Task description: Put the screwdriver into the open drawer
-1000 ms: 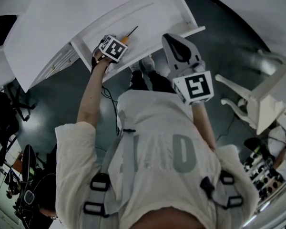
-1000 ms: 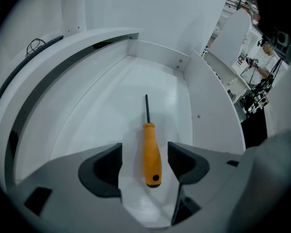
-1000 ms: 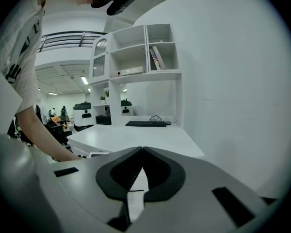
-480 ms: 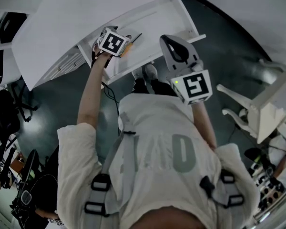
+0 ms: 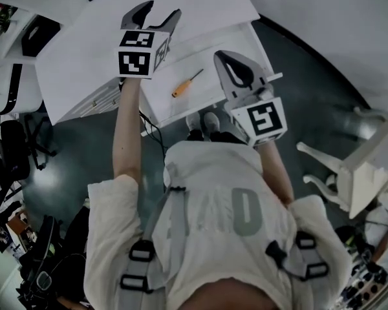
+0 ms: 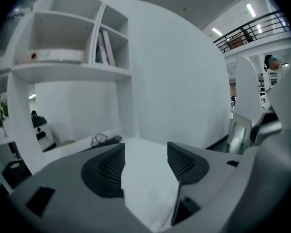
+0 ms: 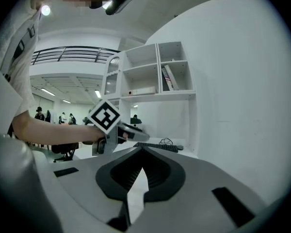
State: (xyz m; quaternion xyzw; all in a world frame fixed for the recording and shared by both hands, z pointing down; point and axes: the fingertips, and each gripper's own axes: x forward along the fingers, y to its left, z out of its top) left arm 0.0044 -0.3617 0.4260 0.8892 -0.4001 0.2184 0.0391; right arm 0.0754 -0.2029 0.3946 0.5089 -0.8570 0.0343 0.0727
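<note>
The right gripper (image 5: 223, 58) hangs over the open drawer (image 5: 160, 90), its jaws closed together and empty. The screwdriver (image 5: 186, 83) lies flat inside this drawer, apart from both grippers. Farther, the left gripper (image 5: 160, 10) is above the white desk (image 5: 207, 5), jaws wide apart, holding nothing.

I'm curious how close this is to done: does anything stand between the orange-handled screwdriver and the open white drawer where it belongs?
Nothing visible stands in the way. The orange-handled screwdriver already lies on the floor of the open white drawer. Neither gripper touches it: the left gripper is open and empty above the white desktop, and the right gripper is shut beside it.
</note>
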